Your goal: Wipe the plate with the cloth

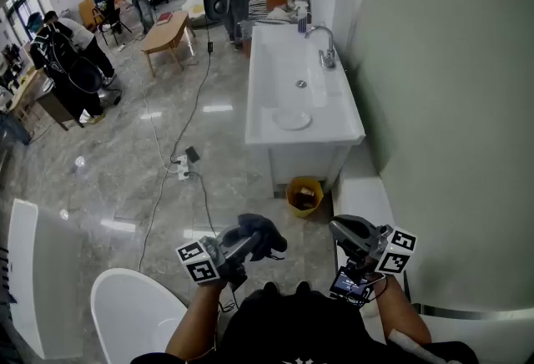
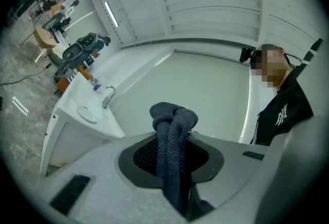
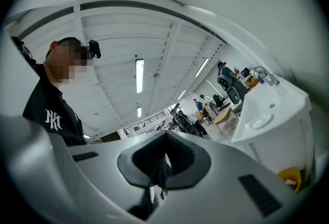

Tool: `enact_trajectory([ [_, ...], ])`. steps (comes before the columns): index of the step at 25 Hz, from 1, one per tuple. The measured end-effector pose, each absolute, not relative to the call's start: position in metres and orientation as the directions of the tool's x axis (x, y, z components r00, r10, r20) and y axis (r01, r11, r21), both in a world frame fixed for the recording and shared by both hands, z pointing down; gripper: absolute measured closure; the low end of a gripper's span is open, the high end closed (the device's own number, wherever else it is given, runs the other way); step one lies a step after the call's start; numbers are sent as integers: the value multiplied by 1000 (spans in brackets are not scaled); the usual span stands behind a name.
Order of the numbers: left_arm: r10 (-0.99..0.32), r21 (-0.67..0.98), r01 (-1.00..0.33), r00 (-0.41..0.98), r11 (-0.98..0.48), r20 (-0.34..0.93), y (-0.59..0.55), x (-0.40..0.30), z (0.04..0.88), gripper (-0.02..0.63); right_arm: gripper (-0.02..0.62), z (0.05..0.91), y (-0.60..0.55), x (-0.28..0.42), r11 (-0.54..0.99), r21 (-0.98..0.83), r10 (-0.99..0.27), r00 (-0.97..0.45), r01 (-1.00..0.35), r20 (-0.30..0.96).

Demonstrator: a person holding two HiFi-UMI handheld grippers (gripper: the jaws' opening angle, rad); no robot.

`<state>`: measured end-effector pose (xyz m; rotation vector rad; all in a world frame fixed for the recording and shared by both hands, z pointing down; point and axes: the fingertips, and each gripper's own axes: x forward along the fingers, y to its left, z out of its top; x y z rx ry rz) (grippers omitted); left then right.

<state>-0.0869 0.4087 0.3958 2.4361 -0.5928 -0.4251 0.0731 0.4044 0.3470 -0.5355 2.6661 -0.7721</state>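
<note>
A white plate [image 1: 292,119] lies in the basin of the long white sink counter [image 1: 344,130], a few steps ahead of me across the floor. My left gripper [image 1: 249,247] is shut on a dark grey cloth [image 1: 262,234], held near my body. In the left gripper view the cloth [image 2: 172,115] stands bunched between the jaws of that gripper [image 2: 175,142], with the plate [image 2: 86,113] far off. My right gripper [image 1: 345,230] is shut with nothing in it. Its own view shows that gripper [image 3: 165,152] with its jaws together and the plate [image 3: 258,122] far off.
A faucet [image 1: 325,49] stands at the sink's far right. A yellow bin [image 1: 305,195] sits on the floor at the counter's near end. A power strip [image 1: 183,164] with cables lies on the floor to the left. People and a wooden table [image 1: 167,32] are far back.
</note>
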Motion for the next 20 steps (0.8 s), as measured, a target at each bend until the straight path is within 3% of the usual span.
enact_trajectory([
  [20,-511,608,-331,847,-722,-146,408,-68,393,541,591,349,401,105,775,-572,-455,-866,-269,-209],
])
